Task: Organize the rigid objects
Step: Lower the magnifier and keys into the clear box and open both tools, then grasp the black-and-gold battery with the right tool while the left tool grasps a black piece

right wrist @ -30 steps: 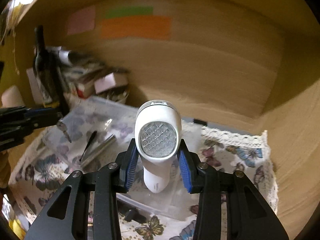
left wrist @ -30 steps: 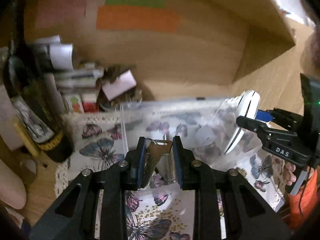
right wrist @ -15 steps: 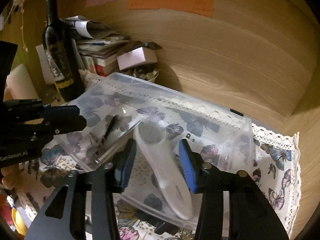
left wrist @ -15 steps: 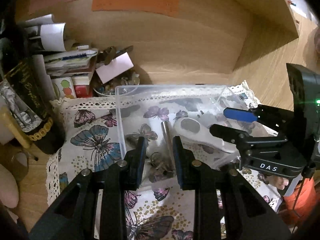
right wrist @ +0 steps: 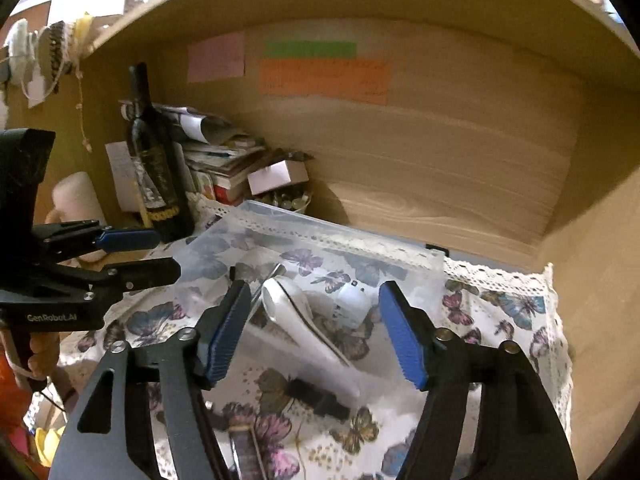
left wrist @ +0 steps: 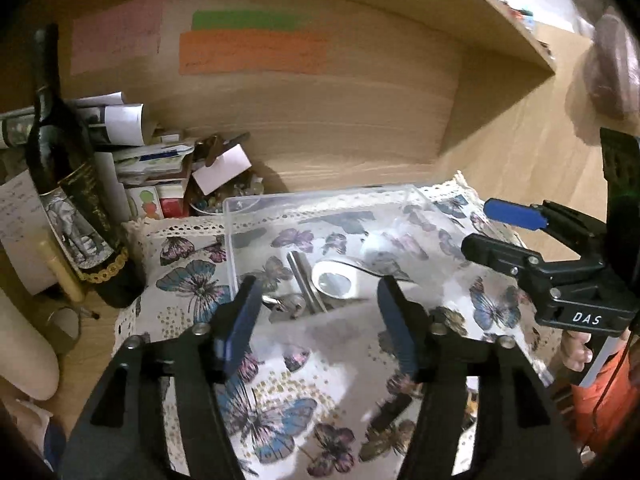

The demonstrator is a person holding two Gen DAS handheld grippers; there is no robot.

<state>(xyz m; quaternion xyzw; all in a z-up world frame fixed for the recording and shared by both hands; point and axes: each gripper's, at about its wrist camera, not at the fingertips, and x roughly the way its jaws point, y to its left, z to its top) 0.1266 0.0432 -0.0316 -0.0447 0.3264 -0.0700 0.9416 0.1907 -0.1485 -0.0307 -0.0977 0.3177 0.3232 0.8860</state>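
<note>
From the left wrist, the left claw point(left wrist: 316, 300) stood wide open and empty; just ahead lay the clear box point(left wrist: 320, 200), holding keys point(left wrist: 284, 304) and a white torch point(left wrist: 334, 280). "DAS" marked the right claw point(left wrist: 500, 232).

From the right wrist, the right claw point(right wrist: 316, 328) gaped empty over the torch point(right wrist: 304, 328). "GenRobot.AI" marked the left claw point(right wrist: 160, 254). Writing on the orange note point(right wrist: 324, 80) was unreadable.

1. On the black body of my right gripper point(left wrist: 504, 236), seen from my left wrist camera, white capital letters read "DAS".
2. On the black side of my left gripper point(right wrist: 152, 256), seen from my right wrist camera, pale letters read "GenRobot.AI".
3. The orange note point(right wrist: 324, 80) on the wooden back wall carries handwriting too blurred to read.
4. The dark wine bottle point(left wrist: 72, 208) at the left edge of the butterfly cloth point(left wrist: 192, 284) has gold lettering on its label that I cannot make out.
</note>
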